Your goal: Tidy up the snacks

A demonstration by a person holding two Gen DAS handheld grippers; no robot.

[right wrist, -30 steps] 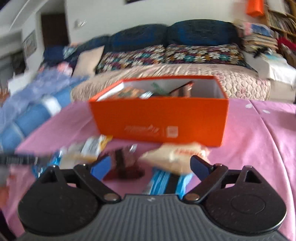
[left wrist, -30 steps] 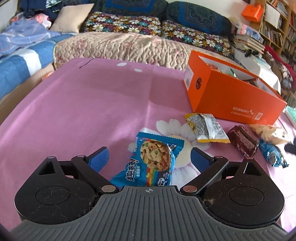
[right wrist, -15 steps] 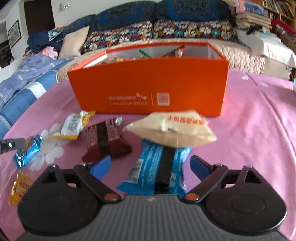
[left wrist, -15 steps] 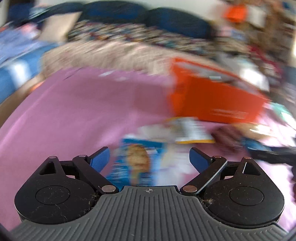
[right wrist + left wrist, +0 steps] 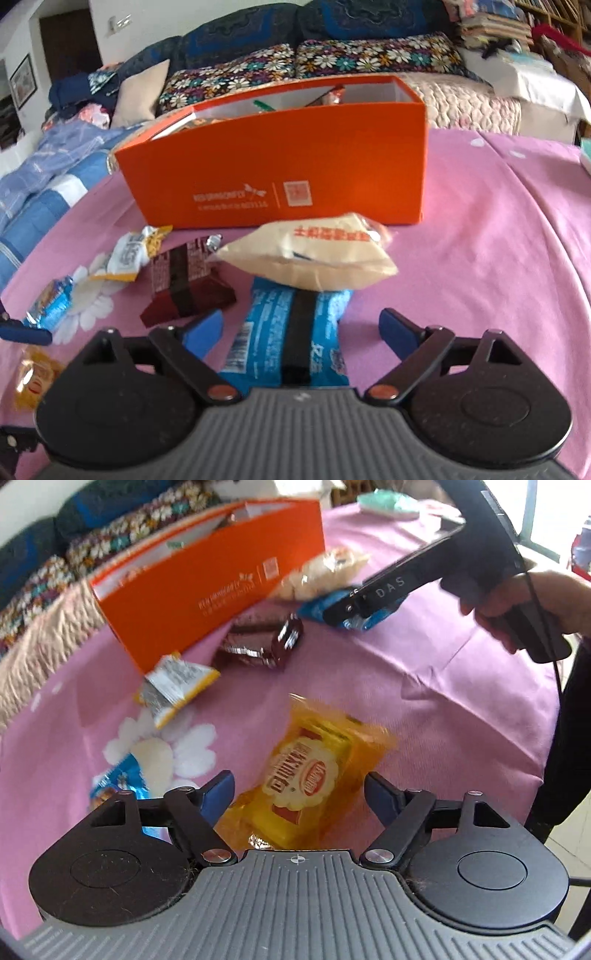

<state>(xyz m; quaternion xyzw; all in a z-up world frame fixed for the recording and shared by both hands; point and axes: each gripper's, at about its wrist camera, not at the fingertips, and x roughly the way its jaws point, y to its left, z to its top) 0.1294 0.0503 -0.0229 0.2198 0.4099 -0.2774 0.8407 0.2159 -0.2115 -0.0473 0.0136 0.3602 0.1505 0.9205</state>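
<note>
Step in hand: both grippers lining up pickups in front of orange box (image 5: 280, 177).

Left gripper (image 5: 299, 794) wide, straddling yellow packet (image 5: 314, 779), farthest from box.

Right gripper (image 5: 301, 332) wide, over blue packet (image 5: 291, 332) (cream bag (image 5: 314, 254) overlaps its far end, nearer box).

Next: close, lift, carry into box.

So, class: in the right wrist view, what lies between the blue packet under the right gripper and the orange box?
A cream packet lies there, overlapping the blue packet and short of the orange box.
</note>
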